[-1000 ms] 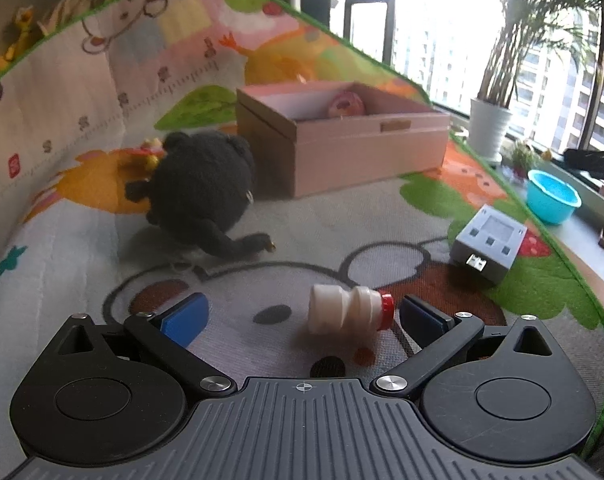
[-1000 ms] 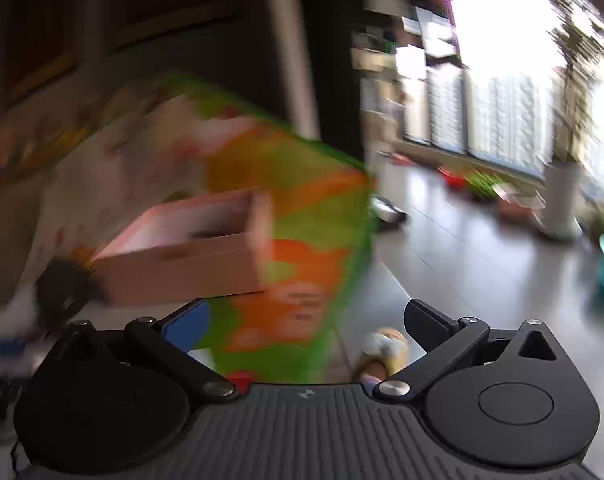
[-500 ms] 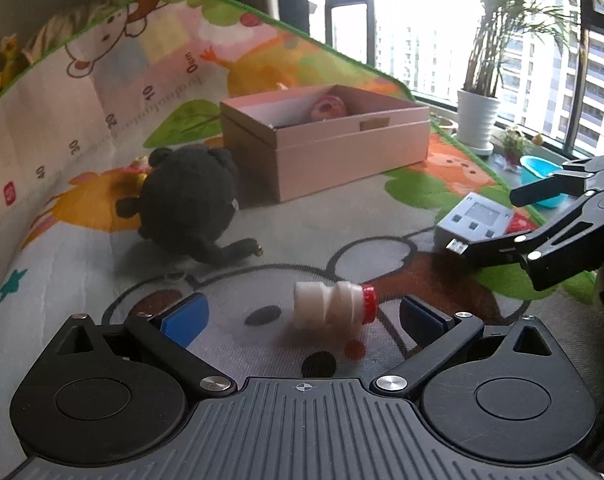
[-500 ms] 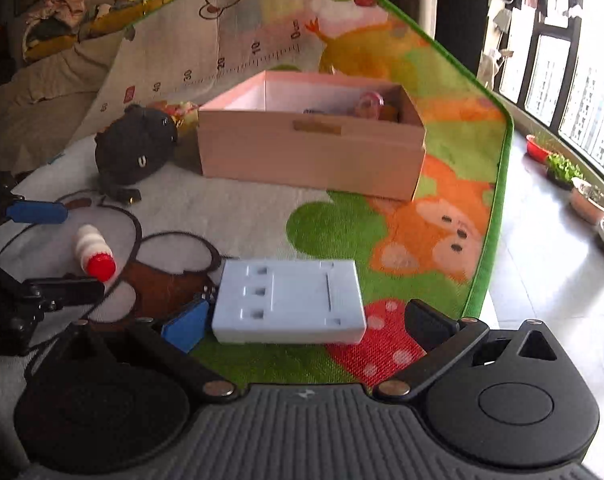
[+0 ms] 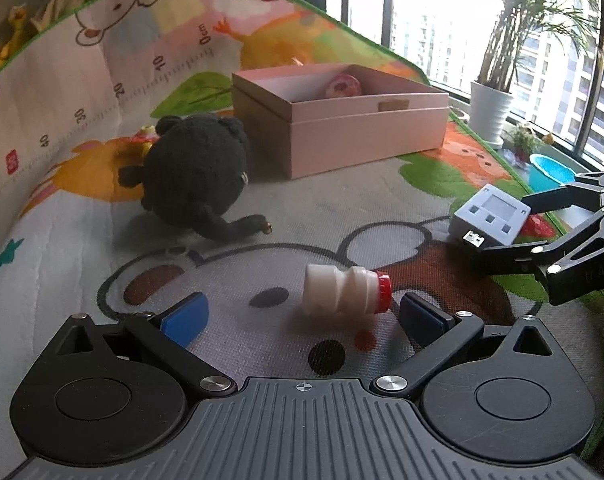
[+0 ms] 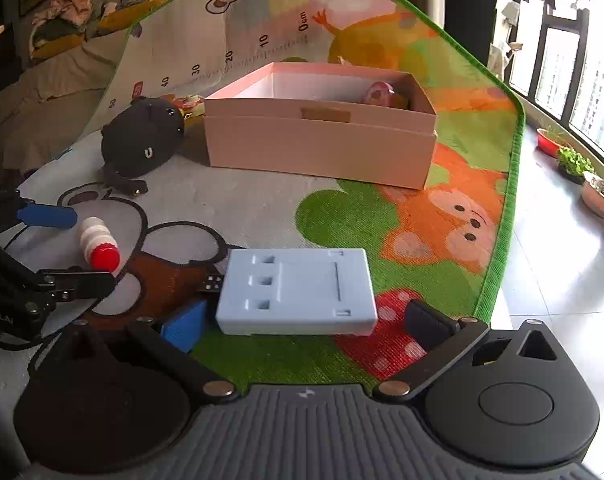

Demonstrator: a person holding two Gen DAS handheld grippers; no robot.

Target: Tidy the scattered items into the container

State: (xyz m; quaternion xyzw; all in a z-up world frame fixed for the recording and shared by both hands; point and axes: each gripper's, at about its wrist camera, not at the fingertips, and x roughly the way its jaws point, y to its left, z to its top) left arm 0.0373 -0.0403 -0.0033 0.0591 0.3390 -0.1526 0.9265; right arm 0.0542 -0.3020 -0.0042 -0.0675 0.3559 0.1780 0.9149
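Straddling bottle (image 5: 344, 290), left gripper (image 5: 302, 314) wide open

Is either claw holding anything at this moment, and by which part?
Nothing is held. The left claw is open around the bottle; the right claw is open around the grey box.

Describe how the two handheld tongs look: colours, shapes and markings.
Both are alike. The left tongs have a black body with a ribbed grey top plate marked with a small crosshair, two round black housings with triangular cut-outs, silver pivot screws and black link arms. One finger pad is bright blue, the other dark navy. The right tongs match; white lettering shows on the side of the left ones.
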